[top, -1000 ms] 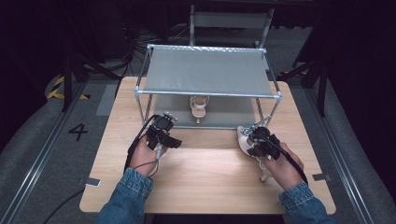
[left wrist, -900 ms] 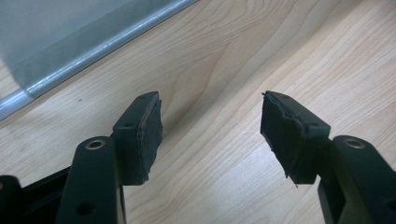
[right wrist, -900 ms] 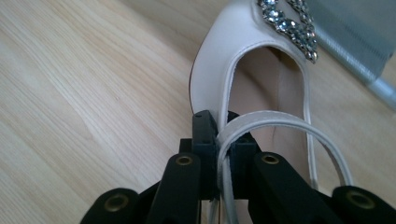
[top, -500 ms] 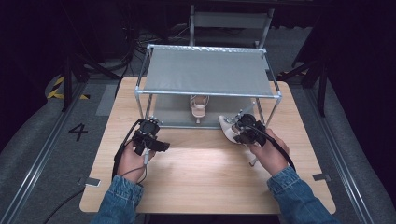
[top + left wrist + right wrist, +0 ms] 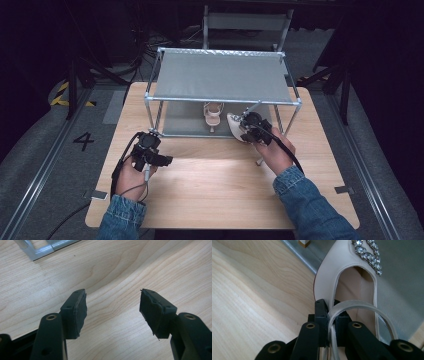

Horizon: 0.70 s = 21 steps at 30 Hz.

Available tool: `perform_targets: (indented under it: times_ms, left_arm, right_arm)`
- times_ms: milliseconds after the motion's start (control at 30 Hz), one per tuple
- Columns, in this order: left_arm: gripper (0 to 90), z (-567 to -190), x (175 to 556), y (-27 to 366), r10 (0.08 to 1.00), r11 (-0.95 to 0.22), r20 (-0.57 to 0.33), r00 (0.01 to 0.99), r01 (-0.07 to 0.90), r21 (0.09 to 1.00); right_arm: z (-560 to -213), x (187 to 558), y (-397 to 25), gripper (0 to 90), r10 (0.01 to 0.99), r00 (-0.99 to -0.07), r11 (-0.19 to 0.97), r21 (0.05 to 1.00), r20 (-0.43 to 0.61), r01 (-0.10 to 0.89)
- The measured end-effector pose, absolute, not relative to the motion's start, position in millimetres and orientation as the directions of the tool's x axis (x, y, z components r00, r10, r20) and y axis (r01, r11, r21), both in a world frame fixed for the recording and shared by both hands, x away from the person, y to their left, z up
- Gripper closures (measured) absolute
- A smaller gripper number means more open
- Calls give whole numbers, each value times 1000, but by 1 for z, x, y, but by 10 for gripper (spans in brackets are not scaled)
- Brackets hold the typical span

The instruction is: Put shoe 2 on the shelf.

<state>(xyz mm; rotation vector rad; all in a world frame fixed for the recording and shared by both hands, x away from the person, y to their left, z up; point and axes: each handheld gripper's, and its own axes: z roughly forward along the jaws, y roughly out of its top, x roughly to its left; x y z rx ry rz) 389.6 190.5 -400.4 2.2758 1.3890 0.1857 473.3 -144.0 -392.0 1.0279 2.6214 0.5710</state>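
right gripper (image 5: 331,322): clamped on strap of white shoe (image 5: 342,272), toe at rack (image 5: 222,100) lower shelf.
left gripper (image 5: 112,312): jaws apart, idle over table (image 5: 120,270).
step: slide shoe in beside 1 already shelved (image 5: 213,113) (keep level).

Rack (image 5: 222,77) at table's (image 5: 210,195) back, sandal (image 5: 213,113) on lower shelf

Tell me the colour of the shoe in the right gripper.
Cream-white shoe with a sparkly rhinestone trim; clearest in the right gripper view.
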Motion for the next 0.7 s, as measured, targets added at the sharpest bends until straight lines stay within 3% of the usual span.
perform_targets:
  times_ms: [700]
  left_arm:
    - [390, -399, 394, 192, 864, -385, -130, 487, 804, 453]
  right_arm:
    - [-415, 498, -126, 816, 717, -672, 663, 481, -188, 573]
